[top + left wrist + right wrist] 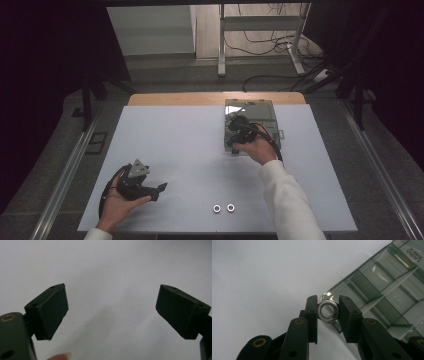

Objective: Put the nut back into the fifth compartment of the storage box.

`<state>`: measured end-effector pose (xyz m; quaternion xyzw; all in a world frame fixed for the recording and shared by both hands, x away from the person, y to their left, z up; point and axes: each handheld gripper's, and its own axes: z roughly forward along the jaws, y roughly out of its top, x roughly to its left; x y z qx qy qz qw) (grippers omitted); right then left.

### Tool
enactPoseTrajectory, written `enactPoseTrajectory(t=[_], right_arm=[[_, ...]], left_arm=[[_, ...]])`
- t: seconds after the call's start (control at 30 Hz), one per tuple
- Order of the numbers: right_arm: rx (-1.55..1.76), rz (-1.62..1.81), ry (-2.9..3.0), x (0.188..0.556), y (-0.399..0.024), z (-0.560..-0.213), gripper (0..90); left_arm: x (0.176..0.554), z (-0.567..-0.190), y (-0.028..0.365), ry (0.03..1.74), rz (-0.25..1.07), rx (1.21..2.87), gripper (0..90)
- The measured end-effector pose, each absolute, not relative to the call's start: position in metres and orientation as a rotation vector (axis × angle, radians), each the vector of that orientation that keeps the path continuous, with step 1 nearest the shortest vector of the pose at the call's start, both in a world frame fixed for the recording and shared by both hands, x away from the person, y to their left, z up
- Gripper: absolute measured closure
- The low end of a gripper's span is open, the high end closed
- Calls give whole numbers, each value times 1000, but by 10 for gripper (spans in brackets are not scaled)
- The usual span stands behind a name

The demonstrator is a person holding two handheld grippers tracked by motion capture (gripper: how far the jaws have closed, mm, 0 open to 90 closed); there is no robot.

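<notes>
My right gripper [327,311] is shut on a silver hex nut [327,311], held at the near left corner of a clear compartment box [387,287]. From above, that gripper [235,142] sits over the box [250,107] at the table's far middle. Two more silver nuts [217,208] [230,207] lie side by side near the front edge. My left gripper [161,190] rests low at the front left, its jaws wide apart over bare white table [110,277] with nothing between them.
The white table top [175,150] has a wooden strip along its far edge. Behind it are a metal stand [222,45] and cables [270,40] on the floor. Dark curtains hang at both sides.
</notes>
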<state>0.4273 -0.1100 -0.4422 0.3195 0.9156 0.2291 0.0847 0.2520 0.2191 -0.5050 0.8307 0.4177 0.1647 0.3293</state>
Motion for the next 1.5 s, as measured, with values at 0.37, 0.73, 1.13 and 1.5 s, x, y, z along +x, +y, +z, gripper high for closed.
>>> enactPoseTrajectory(t=[0.37, 0.73, 1.13, 1.5], right_arm=[[1002, 646, 2693, 441, -110, -449, 706], [1028, 622, 2654, 449, -111, -453, 706], [1046, 590, 2637, 451, -106, -461, 704], [1104, 665, 2584, 449, -110, -454, 179]], left_arm=[[249, -505, 218, 1095, 431, 2167, 107], [249, -505, 218, 1091, 425, 2167, 106], [249, -505, 218, 1091, 425, 2171, 106], [250, -506, 219, 1088, 426, 2182, 108]])
